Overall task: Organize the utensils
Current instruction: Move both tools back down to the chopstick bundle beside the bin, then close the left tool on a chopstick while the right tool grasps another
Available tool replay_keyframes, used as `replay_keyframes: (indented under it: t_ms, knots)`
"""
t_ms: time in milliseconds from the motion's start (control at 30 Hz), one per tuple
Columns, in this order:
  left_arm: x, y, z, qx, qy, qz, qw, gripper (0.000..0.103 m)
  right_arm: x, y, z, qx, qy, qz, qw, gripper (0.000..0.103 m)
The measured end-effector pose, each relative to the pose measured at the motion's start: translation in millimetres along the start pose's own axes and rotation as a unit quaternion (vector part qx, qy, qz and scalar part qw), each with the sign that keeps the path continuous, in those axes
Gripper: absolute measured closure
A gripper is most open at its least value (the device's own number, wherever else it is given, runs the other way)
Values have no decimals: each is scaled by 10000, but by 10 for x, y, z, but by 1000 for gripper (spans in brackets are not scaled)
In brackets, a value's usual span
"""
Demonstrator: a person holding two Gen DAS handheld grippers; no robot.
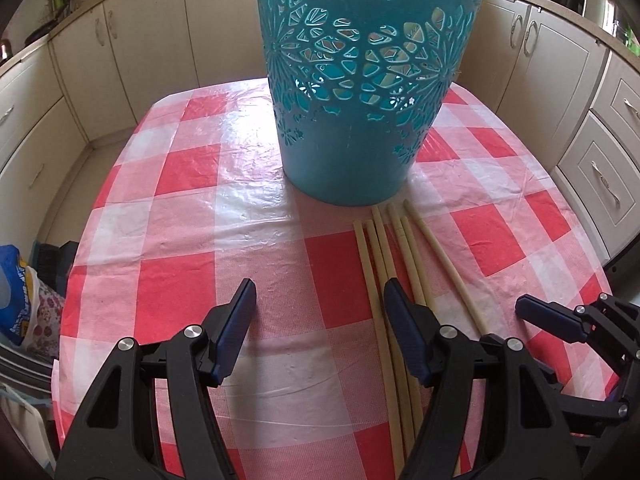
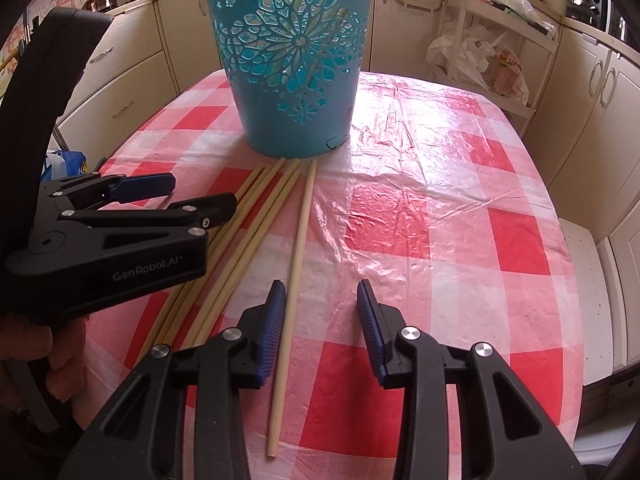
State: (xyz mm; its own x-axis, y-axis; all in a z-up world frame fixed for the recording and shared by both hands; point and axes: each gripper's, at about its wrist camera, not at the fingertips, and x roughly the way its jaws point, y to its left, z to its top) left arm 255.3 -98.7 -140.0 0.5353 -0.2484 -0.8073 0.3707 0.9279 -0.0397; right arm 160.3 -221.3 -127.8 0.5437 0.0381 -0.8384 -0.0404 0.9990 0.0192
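Several pale wooden chopsticks (image 1: 384, 248) lie side by side on the red-and-white checked tablecloth (image 1: 200, 208), their far tips close to a teal cut-out basket (image 1: 360, 80). My left gripper (image 1: 320, 292) hovers low over the cloth, open, and its right finger covers part of the bundle. One chopstick (image 2: 298, 240) lies apart from the bundle (image 2: 256, 208). It runs between the jaws of my right gripper (image 2: 322, 292), close beside the left pad, which does not press on it. The basket (image 2: 296, 80) stands upright just behind. The left gripper (image 2: 202, 192) shows over the bundle.
Cream kitchen cabinets (image 1: 140, 40) surround the table on all sides. A trolley with plastic bags (image 2: 480, 60) stands past the far right edge of the table. A printed bag (image 1: 20, 292) sits off the left edge. A hand (image 2: 60, 360) holds the left gripper's grip.
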Motion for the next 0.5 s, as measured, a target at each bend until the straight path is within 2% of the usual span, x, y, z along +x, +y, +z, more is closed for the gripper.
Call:
replay_keyframes:
  t_ms: [367, 500]
  knots:
    - [21, -9, 39, 176, -30, 63, 9998, 40, -26, -28, -9, 64, 17, 73, 10000, 66]
    - [52, 28, 34, 211, 19, 74, 9997, 44, 18, -37, 56, 52, 8, 75, 10000, 66]
